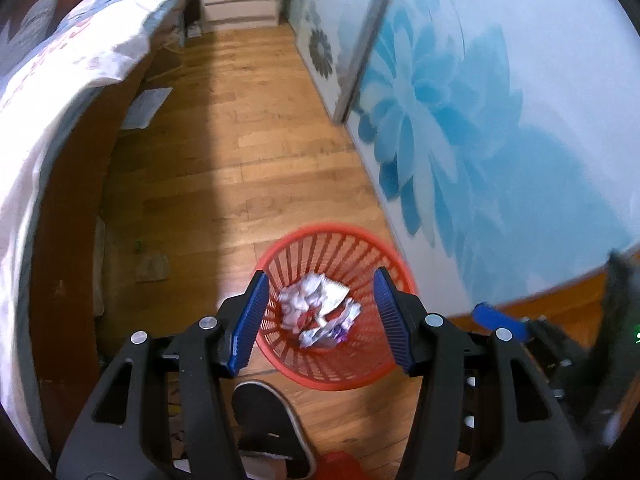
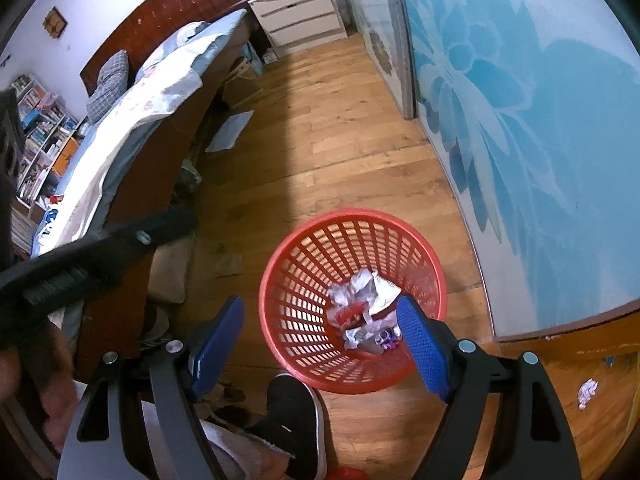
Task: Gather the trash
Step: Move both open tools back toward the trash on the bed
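A red plastic basket (image 1: 316, 240) stands on the wooden floor by the blue flowered wall; it also shows in the right wrist view (image 2: 304, 240). Crumpled wrappers and paper (image 1: 318, 310) lie in it, also seen in the right wrist view (image 2: 366, 312). My left gripper (image 1: 320, 316) is open and empty, held above the basket. My right gripper (image 2: 320, 344) is open and empty, above the basket's near left rim. One of its blue fingers (image 1: 500, 320) shows at the right of the left wrist view. A small crumpled paper (image 2: 587, 391) lies on the floor at the far right.
A bed (image 2: 132, 120) with a wooden frame runs along the left. A white drawer chest (image 2: 304, 16) stands at the far end. The person's black shoe (image 2: 298, 412) is just in front of the basket. A flat paper (image 2: 230, 130) lies by the bed.
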Available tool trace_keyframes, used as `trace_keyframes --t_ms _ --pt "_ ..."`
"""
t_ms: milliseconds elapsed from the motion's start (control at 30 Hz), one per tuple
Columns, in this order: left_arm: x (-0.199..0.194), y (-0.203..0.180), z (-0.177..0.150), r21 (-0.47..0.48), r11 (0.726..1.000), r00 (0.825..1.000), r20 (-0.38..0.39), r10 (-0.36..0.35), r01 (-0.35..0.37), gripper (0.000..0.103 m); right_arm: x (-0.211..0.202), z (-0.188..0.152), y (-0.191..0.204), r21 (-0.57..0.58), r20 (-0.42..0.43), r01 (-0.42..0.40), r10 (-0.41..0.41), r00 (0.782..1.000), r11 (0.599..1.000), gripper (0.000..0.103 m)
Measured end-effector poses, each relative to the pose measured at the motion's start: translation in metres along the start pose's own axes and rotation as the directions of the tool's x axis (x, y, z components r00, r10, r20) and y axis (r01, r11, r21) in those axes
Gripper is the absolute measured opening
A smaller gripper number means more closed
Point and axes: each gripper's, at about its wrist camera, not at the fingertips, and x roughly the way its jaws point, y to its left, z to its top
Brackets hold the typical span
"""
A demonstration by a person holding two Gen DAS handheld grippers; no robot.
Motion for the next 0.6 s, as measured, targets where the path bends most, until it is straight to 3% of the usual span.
trace_keyframes --t_ms 100,167,267,400,467,533,600 --pt "-0.06 0.026 0.013 -0.044 0.999 0.993 0.116 -0.008 0.013 0.064 -0.007 0.015 0.027 -0.107 0.014 0.006 -0.005 1.0 0.994 0.078" --pt "-0.11 0.049 0.015 -0.062 0.998 0.974 0.226 -0.009 0.024 0.082 -0.016 0.033 0.054 -0.184 0.037 -0.001 0.008 0.999 0.983 0.078" --pt "-0.18 0.1 0.012 -0.086 0.996 0.936 0.351 0.039 -0.01 0.084 -0.03 0.066 0.103 -0.282 0.082 -0.02 0.045 0.996 0.959 0.078" --pt "-0.235 0.183 0.0 -0.167 0.981 0.892 0.42 0.165 -0.103 0.088 -0.045 0.107 0.187 -0.415 0.135 -0.04 0.105 0.985 0.909 0.079" --pt "-0.252 0.232 -0.007 -0.215 0.963 0.868 0.434 0.242 -0.161 0.088 -0.049 0.129 0.247 -0.502 0.162 -0.04 0.14 0.977 0.864 0.079" --pt "-0.258 0.28 -0.014 -0.273 0.938 0.856 0.409 0.315 -0.215 0.089 -0.049 0.147 0.31 -0.58 0.17 -0.051 0.182 0.968 0.813 0.079" --pt "-0.265 0.334 -0.03 -0.349 0.913 0.846 0.401 0.351 -0.213 0.089 -0.049 0.158 0.361 -0.626 0.176 -0.06 0.216 0.96 0.777 0.079"
